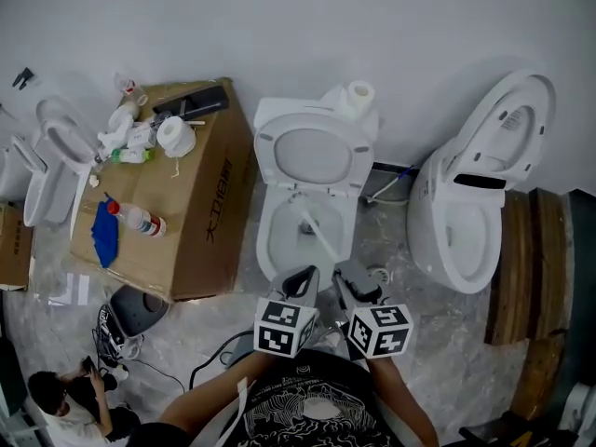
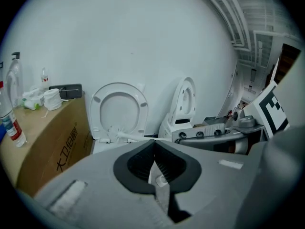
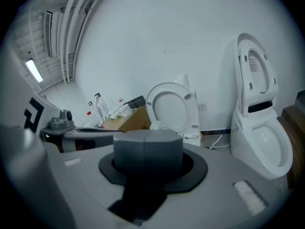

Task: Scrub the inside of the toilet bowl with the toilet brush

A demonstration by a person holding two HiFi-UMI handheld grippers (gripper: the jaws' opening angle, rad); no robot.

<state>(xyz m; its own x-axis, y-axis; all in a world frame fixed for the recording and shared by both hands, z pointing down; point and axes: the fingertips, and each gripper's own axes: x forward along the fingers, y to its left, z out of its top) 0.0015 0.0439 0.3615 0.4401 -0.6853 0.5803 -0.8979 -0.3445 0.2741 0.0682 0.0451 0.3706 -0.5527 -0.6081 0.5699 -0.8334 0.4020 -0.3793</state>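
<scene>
The grey left gripper and grey right gripper are held closed, empty (side by side). A white toilet brush is apparently laid in the white ceramic toilet bowl.

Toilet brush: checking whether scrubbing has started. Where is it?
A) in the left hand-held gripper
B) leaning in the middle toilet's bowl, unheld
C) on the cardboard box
B: the toilet brush leans in the middle toilet bowl; the left hand-held gripper and right hand-held gripper are shut and empty.

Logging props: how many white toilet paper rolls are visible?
2: one white paper roll on the middle white toilet's tank, another on the brown cardboard box; clutter may hide more.
</scene>
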